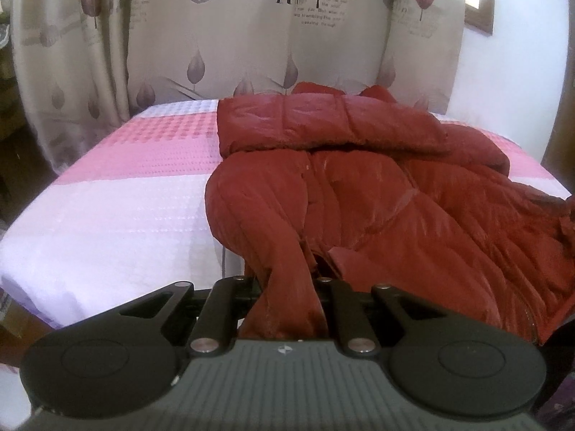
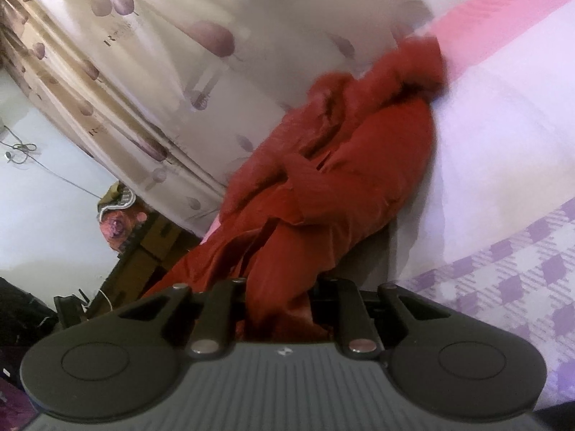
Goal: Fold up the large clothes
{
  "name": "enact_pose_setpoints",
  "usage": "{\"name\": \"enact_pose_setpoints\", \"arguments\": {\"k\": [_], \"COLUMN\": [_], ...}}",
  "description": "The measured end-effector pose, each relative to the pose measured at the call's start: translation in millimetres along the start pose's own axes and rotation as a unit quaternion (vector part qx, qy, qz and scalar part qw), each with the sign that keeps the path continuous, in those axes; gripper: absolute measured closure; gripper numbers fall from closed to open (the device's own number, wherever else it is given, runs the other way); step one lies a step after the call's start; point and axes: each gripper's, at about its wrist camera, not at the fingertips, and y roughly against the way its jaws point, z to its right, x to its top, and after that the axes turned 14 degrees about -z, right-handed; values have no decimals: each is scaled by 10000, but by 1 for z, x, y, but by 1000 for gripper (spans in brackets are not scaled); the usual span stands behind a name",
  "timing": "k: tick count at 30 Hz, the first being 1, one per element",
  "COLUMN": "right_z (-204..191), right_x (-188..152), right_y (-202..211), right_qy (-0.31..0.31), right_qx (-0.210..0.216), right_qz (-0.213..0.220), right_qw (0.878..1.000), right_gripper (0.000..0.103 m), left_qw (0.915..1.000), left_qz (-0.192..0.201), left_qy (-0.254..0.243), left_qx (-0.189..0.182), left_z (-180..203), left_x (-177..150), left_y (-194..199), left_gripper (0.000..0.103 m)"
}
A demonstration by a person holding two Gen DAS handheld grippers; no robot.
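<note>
Curtain [image 1: 251,36] print: "love" on a dark blotch; large "R" beside a leaf; small lines below too blurred; right wrist view: curtain [image 2: 161,54] lettering illegible.

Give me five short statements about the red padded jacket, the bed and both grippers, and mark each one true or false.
1. The red padded jacket lies on a pink and white bedspread. True.
2. The left gripper is open and empty. False: it is shut on jacket fabric.
3. The right gripper grips red fabric. True.
4. The jacket is blue denim. False: red and quilted.
5. A leaf-print curtain hangs behind the bed. True.
</note>
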Motion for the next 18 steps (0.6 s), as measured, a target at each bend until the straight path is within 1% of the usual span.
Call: {"name": "enact_pose_setpoints", "arguments": {"k": [12, 18], "right_z": [-13, -13], "right_x": [-4, -6], "right_y": [10, 14], "right_qy": [-88, -152], "right_qx": [353, 406], "right_qz": [5, -1], "right_qw": [9993, 9991], "right_gripper": [87, 87], "left_qw": [10000, 9998], "left_qz": [49, 90], "left_qy": [3, 166], "left_qx": [41, -1], "left_z": [-2, -6], "left_x": [1, -3], "left_y": [15, 17], "left_gripper": [88, 88]}}
